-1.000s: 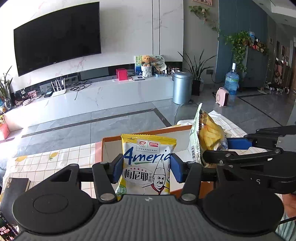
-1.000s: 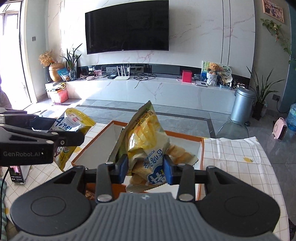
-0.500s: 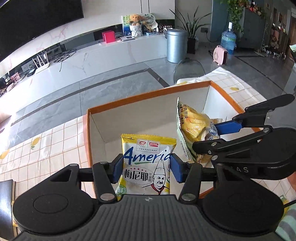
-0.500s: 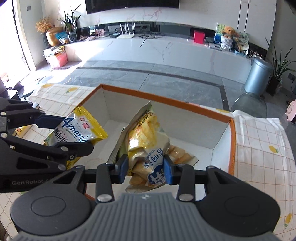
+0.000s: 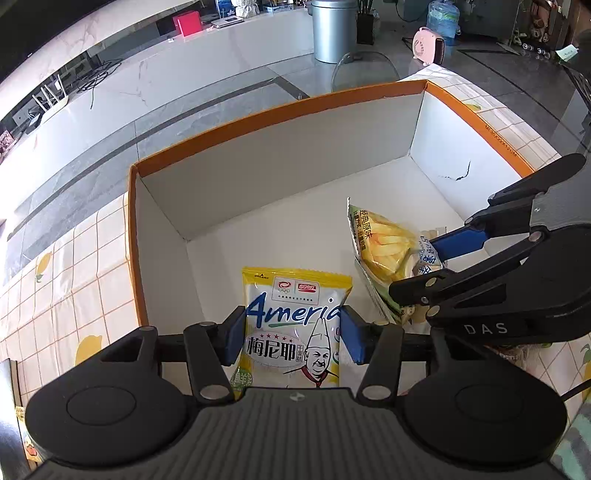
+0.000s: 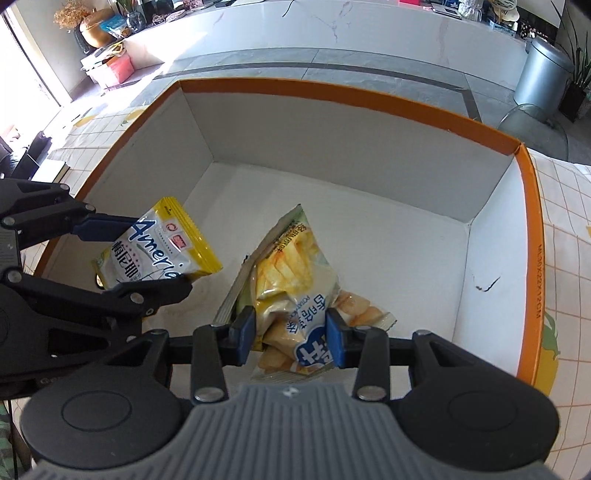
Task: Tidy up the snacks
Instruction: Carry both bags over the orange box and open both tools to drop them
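Note:
My left gripper [image 5: 293,334] is shut on a yellow and white "Ameria" snack bag [image 5: 295,325] and holds it over the near left part of an open orange-rimmed white box [image 5: 280,110]. My right gripper [image 6: 290,338] is shut on a yellow potato chip bag [image 6: 291,280] inside the same box. Each view shows the other gripper: the right one [image 5: 443,262] with its chip bag [image 5: 384,245], the left one [image 6: 122,254] with the Ameria bag [image 6: 159,251]. The box floor [image 6: 369,236] is bare white.
The box stands on a table with a white checked lemon-print cloth [image 5: 66,295]. Beyond the table are a grey tiled floor, a white TV bench [image 5: 166,74], a metal bin [image 5: 332,29] and a glass chair back [image 5: 364,70]. A dark book [image 6: 48,170] lies left of the box.
Both grippers have tipped downward and moved into the box with their bags. The view has swung from the TV wall down onto the box interior.

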Demonstrator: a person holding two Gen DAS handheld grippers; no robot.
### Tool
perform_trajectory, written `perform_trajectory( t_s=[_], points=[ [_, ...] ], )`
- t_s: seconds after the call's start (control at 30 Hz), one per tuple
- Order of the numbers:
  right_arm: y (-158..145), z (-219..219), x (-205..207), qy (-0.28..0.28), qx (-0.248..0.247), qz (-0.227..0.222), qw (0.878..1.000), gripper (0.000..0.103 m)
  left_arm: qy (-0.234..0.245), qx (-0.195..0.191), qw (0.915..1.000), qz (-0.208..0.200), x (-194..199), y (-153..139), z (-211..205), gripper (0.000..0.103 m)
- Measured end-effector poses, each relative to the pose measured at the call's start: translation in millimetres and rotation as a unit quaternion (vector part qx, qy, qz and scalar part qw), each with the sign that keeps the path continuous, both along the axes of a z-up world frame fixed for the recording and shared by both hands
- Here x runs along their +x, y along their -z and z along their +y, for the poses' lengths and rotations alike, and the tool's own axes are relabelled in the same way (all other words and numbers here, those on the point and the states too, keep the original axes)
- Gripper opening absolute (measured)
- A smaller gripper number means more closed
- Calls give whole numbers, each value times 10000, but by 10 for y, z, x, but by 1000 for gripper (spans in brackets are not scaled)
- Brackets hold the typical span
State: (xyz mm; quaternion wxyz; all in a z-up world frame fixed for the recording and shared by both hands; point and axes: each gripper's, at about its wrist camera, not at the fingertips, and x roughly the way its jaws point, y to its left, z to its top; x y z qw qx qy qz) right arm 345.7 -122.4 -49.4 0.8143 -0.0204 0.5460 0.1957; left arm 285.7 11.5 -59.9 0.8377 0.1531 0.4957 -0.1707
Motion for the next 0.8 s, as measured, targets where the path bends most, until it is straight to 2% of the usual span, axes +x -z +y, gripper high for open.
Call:
perform_trajectory(
  t_s=[0.2, 0.37, 0.43, 0.53, 0.6, 0.7, 0.8],
  points=[
    [-5, 22, 56, 75, -17, 105, 9999, 41, -105, 86, 9999, 8, 22, -11, -8, 62],
    [-29, 111, 33, 46, -214, -6, 9998, 43, -166, 248, 9995, -74, -6, -10, -10, 67],
    [-54, 118, 30, 105, -252, 25, 9996, 49, -237, 249, 9993, -115, -21, -33, 10, 70],
    [-134, 80, 16, 240, -225, 42, 9995, 58, -412, 249, 9985, -252, -57, -113, 47, 81],
    [-242, 49, -18, 275, -168, -40, 9995, 64, -520, 242, 9976, -392, -108, -200, 65, 83],
    [-447, 22, -123, 287, -156, -310, 9990, 68, -633, 162, 9956, -672, -228, -366, 81, 84],
    [-706, -5, -338, 303, -177, -831, 9959, 78, -816, 39, 9909, -1073, -394, -575, 115, 86]
  ],
)
